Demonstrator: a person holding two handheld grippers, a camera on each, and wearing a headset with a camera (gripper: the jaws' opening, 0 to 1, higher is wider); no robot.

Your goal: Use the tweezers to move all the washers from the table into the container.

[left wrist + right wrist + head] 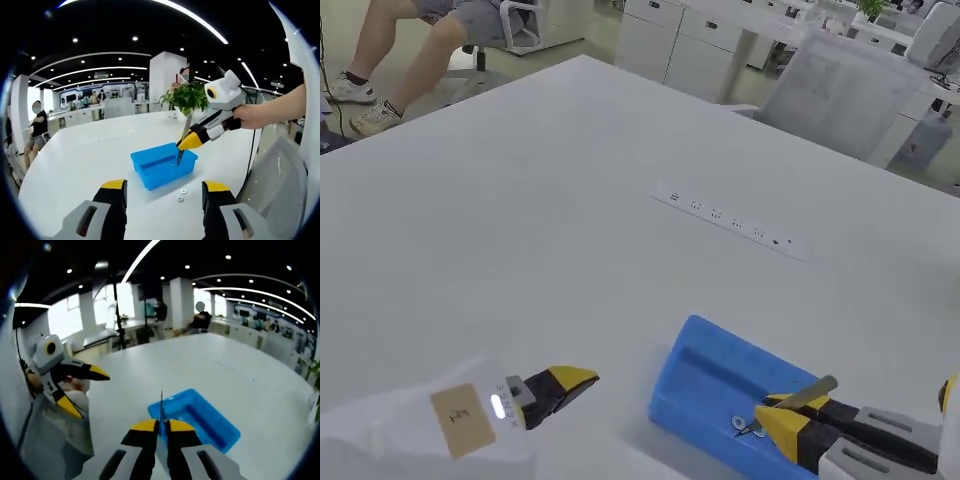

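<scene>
1. Tweezers [813,391] are pinched between the pressed-together jaws of the right gripper [782,418] at the near right. In the right gripper view the thin blade [161,410] rises straight out of that gripper [162,427].
2. The left gripper [570,382] hovers at the near left with its jaws spread and nothing between them. That spread shows in its own view [165,187] and from the right gripper view [75,387].
3. Just right of the left gripper, the blue container [710,375] sits on the white table [520,220]. The tweezers point down into it.
4. One washer [738,423] lies inside the container at the tweezers' tips. I cannot tell whether the tips grip it or merely touch it.
5. Two more washers [182,195] lie on the table just beside the container's [160,165] near side, close together, in front of the left gripper.
6. Farther across the table a strip of sockets [730,222] is set flush in the top.
7. Beyond the far edge stand a pale mesh chair [840,90] on the right and a seated person [410,50] on the left.
8. A green plant [187,97] stands behind the right gripper [192,141] in the left gripper view.
</scene>
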